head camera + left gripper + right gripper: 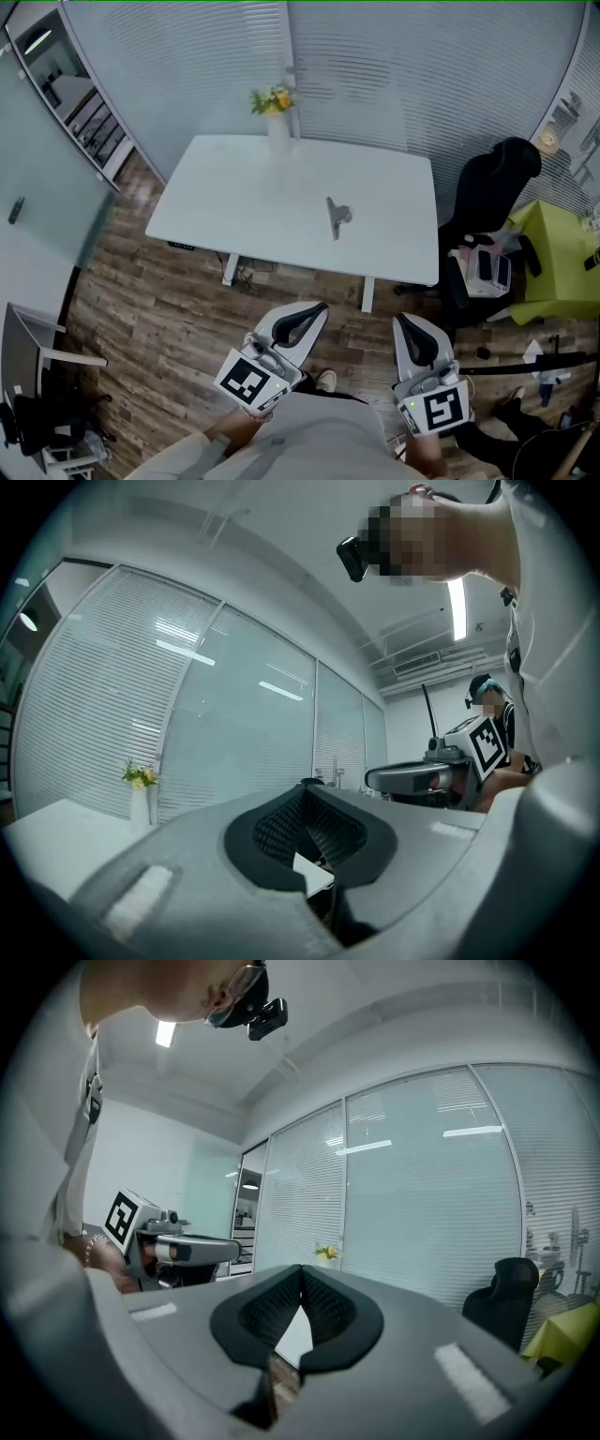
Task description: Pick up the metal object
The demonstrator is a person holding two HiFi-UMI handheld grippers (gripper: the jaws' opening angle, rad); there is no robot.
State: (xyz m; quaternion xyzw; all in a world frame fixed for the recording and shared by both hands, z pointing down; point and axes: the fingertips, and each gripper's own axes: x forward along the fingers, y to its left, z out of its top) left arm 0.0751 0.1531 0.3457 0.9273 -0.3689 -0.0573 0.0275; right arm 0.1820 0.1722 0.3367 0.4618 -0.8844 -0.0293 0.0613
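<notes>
Metal object (337,217) — small, grey, flat on the white surface (234,211), a little right of the middle, touched by nothing. A narrow straight shank with a wider head to one side, as far as can be told; too small here to name more exactly. Probably stiff and hard, rather heavy for so small a piece, smooth and therefore somewhat slippery between pads; not fragile. Very low on the surface, so little to catch from above. Best taken, by this judgement, across the narrow shank close to the wider head, near the likely centre of weight, with one pad on each long side — otherwise likely to swing or slide out.

Farther back on the same surface, near the far edge, a pale vase (278,131) with yellow flowers (272,98), well apart from the metal object. To the right of the surface a black chair (492,187); all around, wooden floor (159,300).

Left tool (317,311) and right tool (401,324) both above the floor on the near side of the surface, well apart from the metal object, pointing level toward it. In the left gripper view, pads meeting at the tips, nothing between. Same in the right gripper view: closed completely, empty. To be opened before any grasp; only the approach in hand, by the look of it.
</notes>
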